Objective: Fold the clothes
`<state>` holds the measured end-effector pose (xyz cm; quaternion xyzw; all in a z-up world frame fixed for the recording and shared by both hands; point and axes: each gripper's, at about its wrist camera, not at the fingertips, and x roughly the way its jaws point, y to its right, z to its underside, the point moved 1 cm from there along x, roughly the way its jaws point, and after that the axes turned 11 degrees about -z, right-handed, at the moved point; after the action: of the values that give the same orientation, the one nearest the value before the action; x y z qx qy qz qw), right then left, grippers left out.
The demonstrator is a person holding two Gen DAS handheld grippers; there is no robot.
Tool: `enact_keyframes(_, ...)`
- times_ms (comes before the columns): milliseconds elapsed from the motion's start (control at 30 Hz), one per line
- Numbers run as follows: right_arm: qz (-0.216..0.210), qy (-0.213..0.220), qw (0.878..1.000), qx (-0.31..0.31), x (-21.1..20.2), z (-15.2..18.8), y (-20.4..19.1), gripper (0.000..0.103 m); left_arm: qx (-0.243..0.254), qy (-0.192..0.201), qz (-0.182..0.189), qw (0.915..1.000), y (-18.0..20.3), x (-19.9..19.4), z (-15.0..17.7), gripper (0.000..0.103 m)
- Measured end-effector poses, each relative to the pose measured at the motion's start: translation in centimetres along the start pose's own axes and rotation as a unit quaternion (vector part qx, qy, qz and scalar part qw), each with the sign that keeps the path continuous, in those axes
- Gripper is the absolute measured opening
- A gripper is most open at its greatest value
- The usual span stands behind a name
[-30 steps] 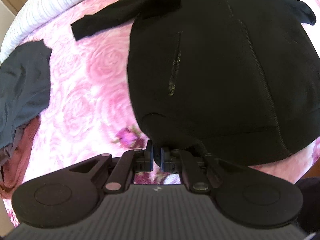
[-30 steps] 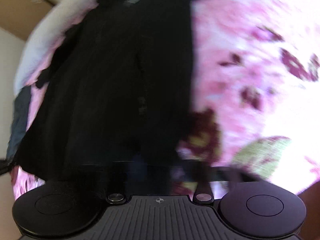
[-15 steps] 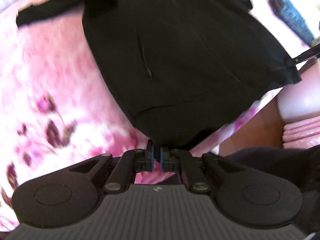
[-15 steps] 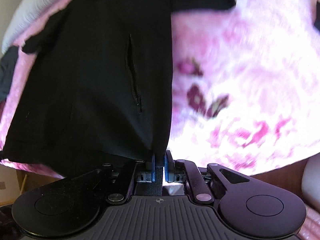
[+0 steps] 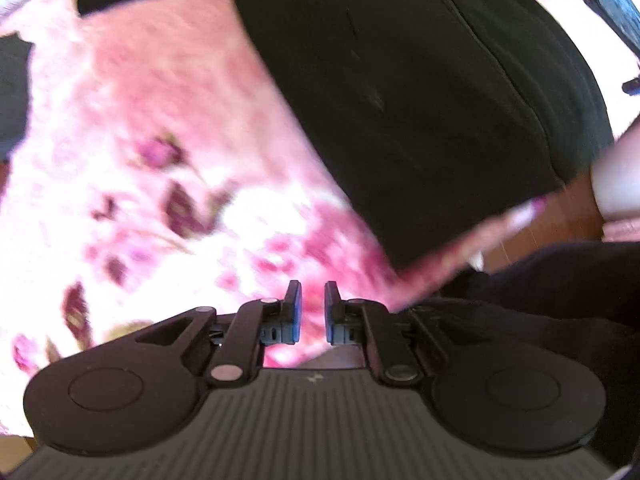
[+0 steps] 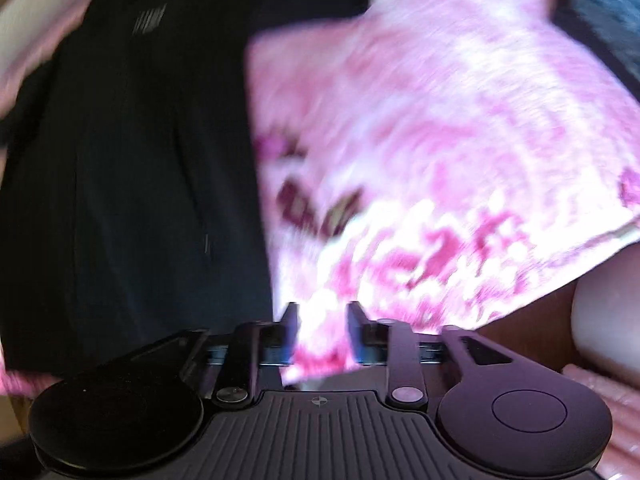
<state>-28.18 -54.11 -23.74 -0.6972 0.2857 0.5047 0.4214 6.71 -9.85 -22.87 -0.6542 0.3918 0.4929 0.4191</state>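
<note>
A black zip jacket (image 5: 420,92) lies flat on a pink floral bedspread (image 5: 168,168), its hem near the bed's front edge. It also shows in the right wrist view (image 6: 132,168), with a small chest logo. My left gripper (image 5: 312,312) is open and empty, over the bedspread to the left of the jacket's hem. My right gripper (image 6: 320,326) is open and empty, over the bedspread just right of the jacket's side edge. Both views are blurred by motion.
A dark grey garment (image 5: 12,92) lies at the left edge of the bed. A dark object (image 5: 616,12) lies at the far right. The bed's front edge (image 5: 496,224) drops to a brown floor (image 5: 560,216). Another dark garment (image 6: 604,16) lies at the upper right.
Both grippers have let go of the jacket's hem and opened. The left one has moved left off the jacket, the right one to its right. The jacket now lies flat.
</note>
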Motion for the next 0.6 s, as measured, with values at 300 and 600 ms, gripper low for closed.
enact_keyframes(300,-0.013,0.131,0.991,0.033,-1.4,-9.0,2.6,0.055,0.032,0.088,-0.002,0.9956,0.8,-0.4,-12.6,0.014)
enact_keyframes(600,-0.048,0.168,0.985,0.009,6.5,-20.5,8.2,0.056,0.037,0.139,-0.001,0.9896,11.9,1.4,-26.9,0.022)
